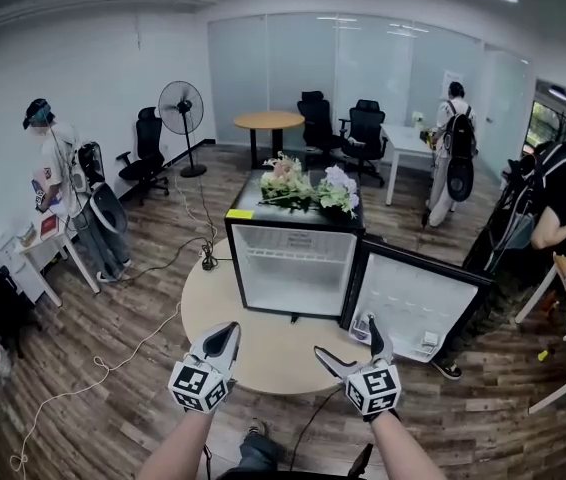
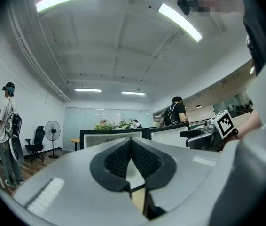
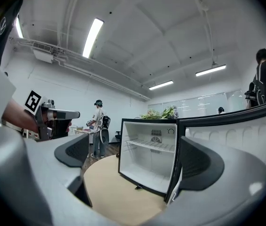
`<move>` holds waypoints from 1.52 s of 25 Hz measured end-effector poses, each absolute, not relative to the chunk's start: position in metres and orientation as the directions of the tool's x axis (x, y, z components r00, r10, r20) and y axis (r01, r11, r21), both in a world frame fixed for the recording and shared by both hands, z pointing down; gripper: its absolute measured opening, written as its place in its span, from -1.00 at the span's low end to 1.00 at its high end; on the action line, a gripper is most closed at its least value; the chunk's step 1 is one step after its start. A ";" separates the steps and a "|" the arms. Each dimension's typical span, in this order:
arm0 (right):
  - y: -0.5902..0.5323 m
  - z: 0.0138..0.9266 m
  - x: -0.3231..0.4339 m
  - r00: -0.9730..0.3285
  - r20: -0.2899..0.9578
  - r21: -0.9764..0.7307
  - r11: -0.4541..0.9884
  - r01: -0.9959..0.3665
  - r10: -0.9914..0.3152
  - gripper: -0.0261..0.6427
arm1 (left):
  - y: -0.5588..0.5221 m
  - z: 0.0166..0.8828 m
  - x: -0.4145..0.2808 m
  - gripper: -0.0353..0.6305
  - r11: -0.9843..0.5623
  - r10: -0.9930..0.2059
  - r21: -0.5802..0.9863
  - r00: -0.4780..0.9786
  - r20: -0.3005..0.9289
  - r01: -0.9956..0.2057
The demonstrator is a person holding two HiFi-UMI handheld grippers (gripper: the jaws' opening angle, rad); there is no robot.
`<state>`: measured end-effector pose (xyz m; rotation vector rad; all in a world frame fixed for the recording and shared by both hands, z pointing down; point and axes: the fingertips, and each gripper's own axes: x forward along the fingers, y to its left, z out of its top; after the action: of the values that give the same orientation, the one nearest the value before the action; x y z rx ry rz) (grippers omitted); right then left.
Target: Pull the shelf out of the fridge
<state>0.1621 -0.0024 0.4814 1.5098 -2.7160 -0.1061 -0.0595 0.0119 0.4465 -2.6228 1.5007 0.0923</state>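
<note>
Left gripper (image 1: pixel 227 330) blocks much of its own view, jaws pressed together, empty; right gripper (image 1: pixel 349 336) gapes wide, empty, facing the fridge (image 1: pixel 253 268) and its shelf (image 3: pixel 151 145).

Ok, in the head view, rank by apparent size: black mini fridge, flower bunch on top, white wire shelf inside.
1. Black, white-lined mini fridge.
2. Bunch of pale flowers on its top.
3. White wire shelf, a thin strip from this angle.
</note>
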 end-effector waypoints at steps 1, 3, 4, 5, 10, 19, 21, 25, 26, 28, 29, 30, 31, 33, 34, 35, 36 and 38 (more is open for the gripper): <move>-0.011 0.481 0.161 -0.525 -0.001 0.077 0.523 -0.849 -0.851 0.87 | 0.003 0.446 -0.060 -0.89 -0.505 -0.853 -0.070 0.510 -0.114 -0.860; -0.029 0.482 0.157 -0.515 0.010 0.083 0.514 -0.854 -0.857 0.87 | -0.017 0.448 -0.064 -0.89 -0.513 -0.848 -0.063 0.517 -0.116 -0.856; -0.038 0.482 0.155 -0.508 0.015 0.086 0.507 -0.857 -0.861 0.87 | -0.028 0.449 -0.066 -0.89 -0.520 -0.845 -0.058 0.523 -0.115 -0.852; -0.048 0.482 0.152 -0.501 0.018 0.086 0.500 -0.862 -0.865 0.87 | -0.039 0.450 -0.067 -0.89 -0.528 -0.840 -0.056 0.531 -0.114 -0.848; -0.101 0.479 0.139 -0.468 0.026 0.113 0.468 -0.877 -0.883 0.86 | -0.102 0.453 -0.068 -0.89 -0.570 -0.812 -0.050 0.572 -0.118 -0.820; -0.177 0.479 0.127 -0.401 0.026 0.081 0.402 -0.912 -0.916 0.86 | -0.194 0.463 -0.072 -0.89 -0.631 -0.770 -0.017 0.628 -0.112 -0.776; -0.189 0.481 0.122 -0.395 0.039 0.079 0.397 -0.914 -0.918 0.86 | -0.211 0.466 -0.075 -0.89 -0.637 -0.766 -0.010 0.634 -0.110 -0.771; -0.212 0.483 0.118 -0.369 0.055 0.082 0.372 -0.925 -0.928 0.85 | -0.239 0.466 -0.073 -0.89 -0.668 -0.739 -0.016 0.665 -0.109 -0.744; -0.217 0.483 0.118 -0.360 0.057 0.087 0.364 -0.927 -0.931 0.85 | -0.244 0.467 -0.071 -0.89 -0.676 -0.731 -0.016 0.674 -0.109 -0.736; -0.227 0.483 0.115 -0.344 0.058 0.094 0.349 -0.933 -0.937 0.85 | -0.255 0.469 -0.070 -0.89 -0.691 -0.717 -0.014 0.688 -0.110 -0.723; -0.233 0.483 0.114 -0.337 0.059 0.091 0.342 -0.935 -0.940 0.85 | -0.260 0.470 -0.070 -0.89 -0.698 -0.711 -0.013 0.694 -0.111 -0.716; -0.238 0.484 0.114 -0.331 0.061 0.084 0.335 -0.939 -0.942 0.85 | -0.265 0.471 -0.069 -0.89 -0.704 -0.705 -0.011 0.701 -0.111 -0.710; -0.243 0.485 0.114 -0.323 0.061 0.074 0.327 -0.942 -0.944 0.85 | -0.270 0.473 -0.069 -0.89 -0.710 -0.699 -0.009 0.706 -0.111 -0.704; -0.251 0.486 0.114 -0.307 0.056 0.063 0.310 -0.949 -0.950 0.85 | -0.278 0.476 -0.069 -0.89 -0.718 -0.691 -0.003 0.714 -0.113 -0.696; -0.254 0.486 0.113 -0.299 0.049 0.062 0.302 -0.951 -0.953 0.84 | -0.283 0.476 -0.069 -0.89 -0.720 -0.689 -0.001 0.716 -0.116 -0.694; -0.258 0.485 0.112 -0.292 0.041 0.063 0.294 -0.954 -0.956 0.83 | -0.287 0.477 -0.070 -0.89 -0.722 -0.686 0.000 0.717 -0.119 -0.691; -0.262 0.485 0.112 -0.286 0.032 0.062 0.287 -0.956 -0.958 0.81 | -0.291 0.477 -0.071 -0.89 -0.725 -0.683 -0.001 0.720 -0.122 -0.689; -0.270 0.485 0.111 -0.275 0.020 0.059 0.275 -0.960 -0.961 0.78 | -0.299 0.476 -0.072 -0.89 -0.731 -0.677 -0.003 0.725 -0.130 -0.683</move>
<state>0.1106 -0.2705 0.4846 1.8597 -2.4673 -0.0537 -0.0723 -0.2987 0.4764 -2.8697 1.1319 0.1861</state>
